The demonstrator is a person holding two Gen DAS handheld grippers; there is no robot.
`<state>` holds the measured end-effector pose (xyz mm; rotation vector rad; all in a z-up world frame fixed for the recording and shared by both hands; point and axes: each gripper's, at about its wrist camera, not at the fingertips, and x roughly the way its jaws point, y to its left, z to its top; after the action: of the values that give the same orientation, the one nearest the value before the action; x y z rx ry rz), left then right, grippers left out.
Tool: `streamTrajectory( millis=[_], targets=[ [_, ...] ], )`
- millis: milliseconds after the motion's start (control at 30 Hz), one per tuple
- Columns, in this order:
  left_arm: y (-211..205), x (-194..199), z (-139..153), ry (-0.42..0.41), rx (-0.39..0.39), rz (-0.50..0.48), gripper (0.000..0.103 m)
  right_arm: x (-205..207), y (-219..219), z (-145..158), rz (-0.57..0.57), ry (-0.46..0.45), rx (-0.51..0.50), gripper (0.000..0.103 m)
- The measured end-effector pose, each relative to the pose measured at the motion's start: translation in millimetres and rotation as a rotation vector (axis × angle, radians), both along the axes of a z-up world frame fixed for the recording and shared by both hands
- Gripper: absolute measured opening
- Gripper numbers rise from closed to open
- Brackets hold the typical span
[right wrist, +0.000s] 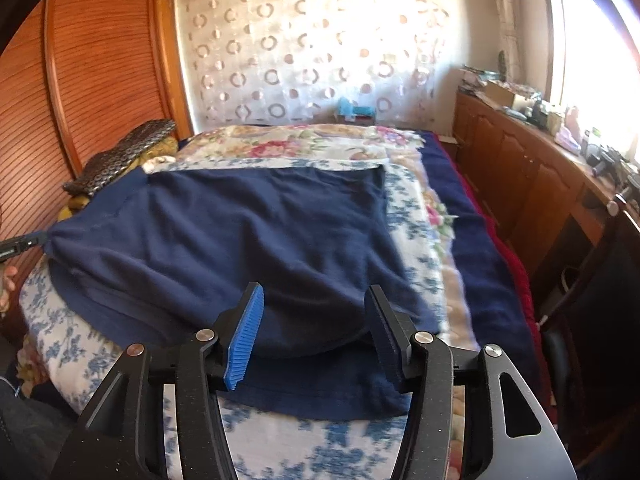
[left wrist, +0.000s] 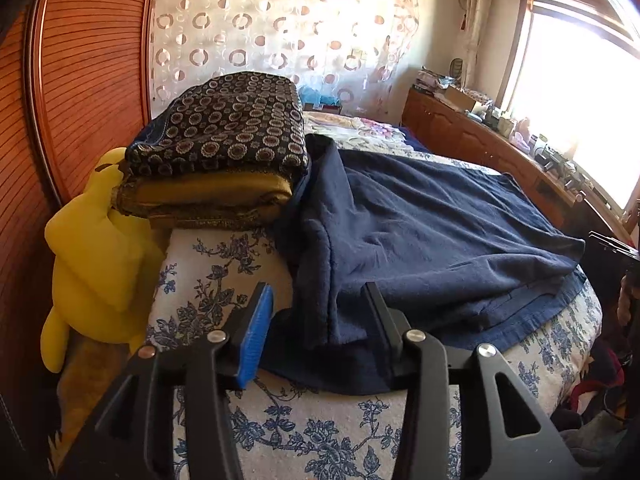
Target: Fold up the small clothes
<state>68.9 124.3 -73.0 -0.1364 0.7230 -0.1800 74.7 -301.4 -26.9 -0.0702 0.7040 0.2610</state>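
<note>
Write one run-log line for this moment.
left gripper: open, at garment edge | right gripper: open over near edge | navy garment: flat on floral bedspread

My left gripper (left wrist: pixel 316 300) stands with jaws apart over the near edge of the navy garment (left wrist: pixel 420 240), pads clear of the cloth. Folded patterned blankets (left wrist: pixel 220 152) sit beside it on the floral bedspread (left wrist: pixel 312 432).

We see a plain navy garment (left wrist: pixel 420 236) on our white bedcover (left wrist: pixel 224 276) printed with blue flowers, a dark cloth (left wrist: pixel 224 128) patterned with pale rings over a mustard fold (left wrist: pixel 216 194), and a yellow plush toy (left wrist: pixel 100 256).
</note>
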Motion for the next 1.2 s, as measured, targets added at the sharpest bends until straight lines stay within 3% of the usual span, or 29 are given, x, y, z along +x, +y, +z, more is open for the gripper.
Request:
streamTrajectory(
  millis=[367, 933, 1100, 1200],
  targets=[
    [-6.0, 3.1, -14.5, 0.038, 0.044, 0.012, 0.047, 12.3, 51.8, -29.5, 0.098, 0.047, 0.034, 0.056],
    [-0.2, 6.9, -32.5, 0.083, 0.038, 0.026, 0.047, 18.4, 90.0, -65.8, 0.148, 0.143, -0.049, 0.056],
    [1.4, 3.4, -30.6, 0.073, 0.032, 0.032, 0.047, 15.9, 96.6, -69.4, 0.158, 0.134, -0.095, 0.065],
    [4.9, -2.1, -18.3, 0.026, 0.013, 0.045, 0.047, 14.1, 99.9, -73.0, 0.149, 0.122, -0.118, 0.083]
  ],
)
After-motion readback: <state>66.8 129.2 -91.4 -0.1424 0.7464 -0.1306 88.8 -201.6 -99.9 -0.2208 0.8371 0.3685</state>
